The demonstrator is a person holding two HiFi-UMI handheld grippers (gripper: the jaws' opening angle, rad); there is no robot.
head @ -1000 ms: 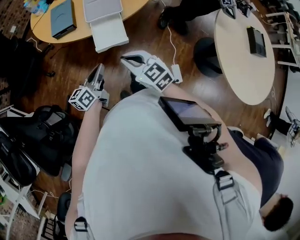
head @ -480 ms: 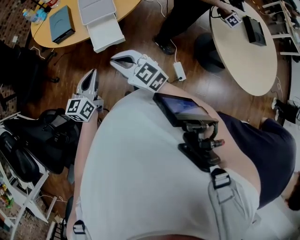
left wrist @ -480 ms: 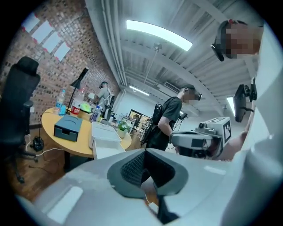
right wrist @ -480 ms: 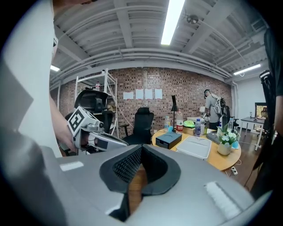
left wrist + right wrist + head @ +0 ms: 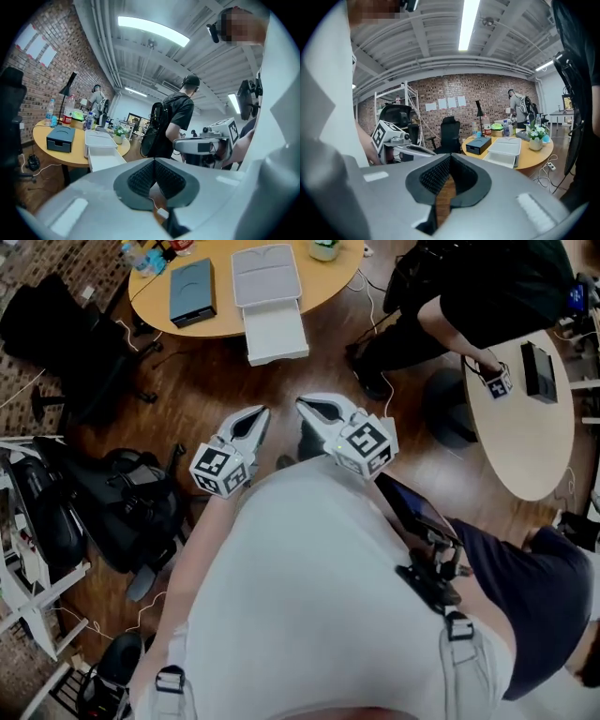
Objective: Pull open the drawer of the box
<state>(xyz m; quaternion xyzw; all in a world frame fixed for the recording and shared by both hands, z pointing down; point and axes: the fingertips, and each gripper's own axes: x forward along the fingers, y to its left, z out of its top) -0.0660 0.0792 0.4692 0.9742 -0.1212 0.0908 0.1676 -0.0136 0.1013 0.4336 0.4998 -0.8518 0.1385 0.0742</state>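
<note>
Plainly the left tongs (image 5: 259, 413) and right tongs (image 5: 303, 405) are closed, empty, well apart from the far table (image 5: 223, 298); step closer, then open one squarely before the white box's (image 5: 266, 275) drawer (image 5: 275, 334).

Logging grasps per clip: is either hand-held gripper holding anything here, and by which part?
Nothing is held: the left hand-held gripper and the right hand-held gripper both have jaws shut with nothing between them.

White box (image 5: 270, 301) and slate-blue case (image 5: 192, 292) on pale tan table (image 5: 155, 298); dark brown plank floor (image 5: 216, 381); left tool (image 5: 261, 413) and right tool (image 5: 305, 407) white, black-padded, with black-and-white square-marker cubes; red-brown brick wall (image 5: 454, 89).
</note>
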